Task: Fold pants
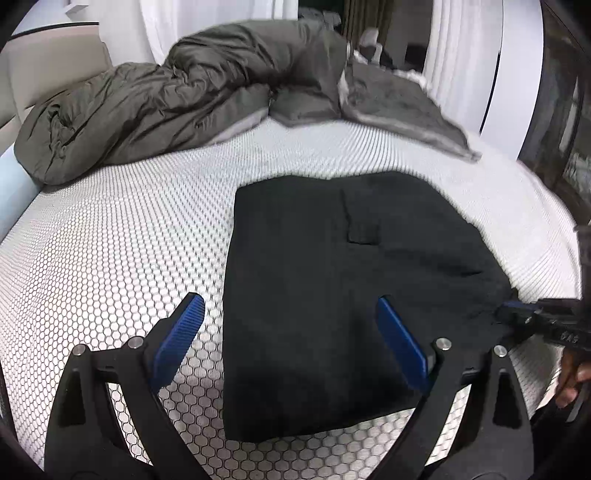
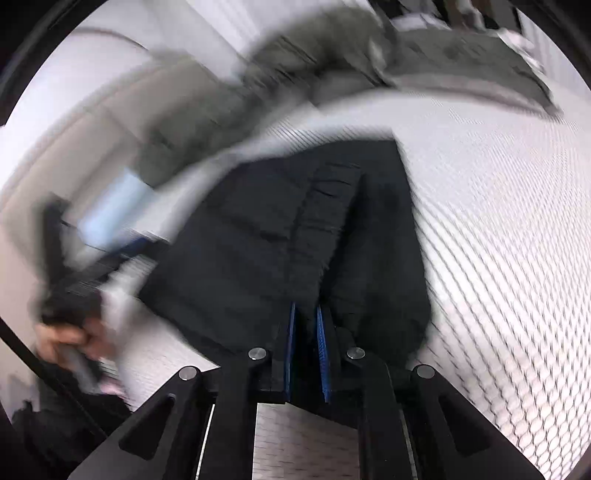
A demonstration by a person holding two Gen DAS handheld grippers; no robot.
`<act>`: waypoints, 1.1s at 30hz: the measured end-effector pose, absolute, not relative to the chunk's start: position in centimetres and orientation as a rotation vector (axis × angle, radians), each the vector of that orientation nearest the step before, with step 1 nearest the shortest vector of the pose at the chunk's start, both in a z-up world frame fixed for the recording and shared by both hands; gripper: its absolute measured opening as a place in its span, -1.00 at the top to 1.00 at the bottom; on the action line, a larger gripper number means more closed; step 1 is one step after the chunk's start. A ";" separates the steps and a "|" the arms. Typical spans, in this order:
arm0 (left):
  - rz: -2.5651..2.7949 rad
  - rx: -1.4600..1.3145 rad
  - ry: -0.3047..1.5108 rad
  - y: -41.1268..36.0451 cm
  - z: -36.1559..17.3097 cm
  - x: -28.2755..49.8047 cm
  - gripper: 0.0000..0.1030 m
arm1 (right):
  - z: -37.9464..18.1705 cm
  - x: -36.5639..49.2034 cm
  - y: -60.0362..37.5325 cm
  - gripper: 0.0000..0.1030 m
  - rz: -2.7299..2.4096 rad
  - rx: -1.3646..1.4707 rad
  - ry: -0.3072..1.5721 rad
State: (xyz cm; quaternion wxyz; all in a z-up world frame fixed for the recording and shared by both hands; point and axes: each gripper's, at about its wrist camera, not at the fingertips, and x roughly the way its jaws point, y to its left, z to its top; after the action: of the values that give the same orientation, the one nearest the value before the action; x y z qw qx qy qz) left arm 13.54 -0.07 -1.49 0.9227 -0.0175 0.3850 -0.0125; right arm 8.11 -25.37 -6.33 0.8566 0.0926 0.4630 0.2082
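Observation:
The black pants lie folded into a rough rectangle on the white honeycomb-patterned mattress. My left gripper hangs open over their near left edge, its left pad above the mattress and its right pad above the cloth, gripping nothing. My right gripper pinches the pants' right edge, and a hand shows behind it. In the blurred right wrist view, my right gripper has its blue pads nearly together with a fold of the pants between them.
A crumpled olive-grey duvet and a grey blanket lie across the far side of the bed. A beige headboard stands at the left, with white curtains behind. Bare mattress shows to the left of the pants.

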 end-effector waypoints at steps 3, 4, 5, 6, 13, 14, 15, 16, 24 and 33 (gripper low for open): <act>-0.019 -0.008 0.826 -0.3 -2.5 13.8 -0.80 | -5.3 7.5 -26.3 0.46 0.466 0.246 0.942; -0.025 0.003 0.831 -0.6 -2.7 13.8 -0.80 | -4.8 7.2 -26.7 0.06 0.462 0.255 0.914; -0.030 0.013 0.833 -0.7 -2.9 13.8 -0.80 | -4.4 7.0 -26.9 -0.21 0.459 0.264 0.892; -0.033 0.023 0.835 -0.8 -3.0 13.7 -0.80 | -4.3 7.0 -27.2 -0.23 0.452 0.274 0.874; -0.042 0.071 0.841 -1.6 -3.8 13.4 -0.81 | -5.7 9.4 -26.7 -0.22 0.430 0.272 0.931; -0.045 0.073 0.842 -1.4 -3.9 13.5 -0.81 | -5.9 10.3 -25.9 -0.03 0.422 0.254 0.937; -0.044 0.073 0.845 -1.4 -3.9 13.5 -0.81 | -6.2 11.2 -25.1 0.14 0.412 0.241 0.939; -0.043 0.071 0.847 -1.3 -4.0 13.6 -0.81 | -6.3 11.8 -24.6 0.35 0.404 0.216 0.935; -0.043 0.050 0.842 -0.8 -3.6 13.3 -0.81 | -4.9 12.3 -23.8 0.44 0.314 0.068 0.888; -0.111 0.141 0.748 -3.5 -1.9 12.1 -0.92 | -1.8 8.3 -21.9 -0.38 0.336 -0.038 0.715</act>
State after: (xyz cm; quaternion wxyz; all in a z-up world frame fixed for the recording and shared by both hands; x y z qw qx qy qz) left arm 12.10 -3.46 -1.93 0.9270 0.0686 0.3647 -0.0541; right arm 8.35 -21.86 -1.75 0.9228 -0.0184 0.3482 0.1637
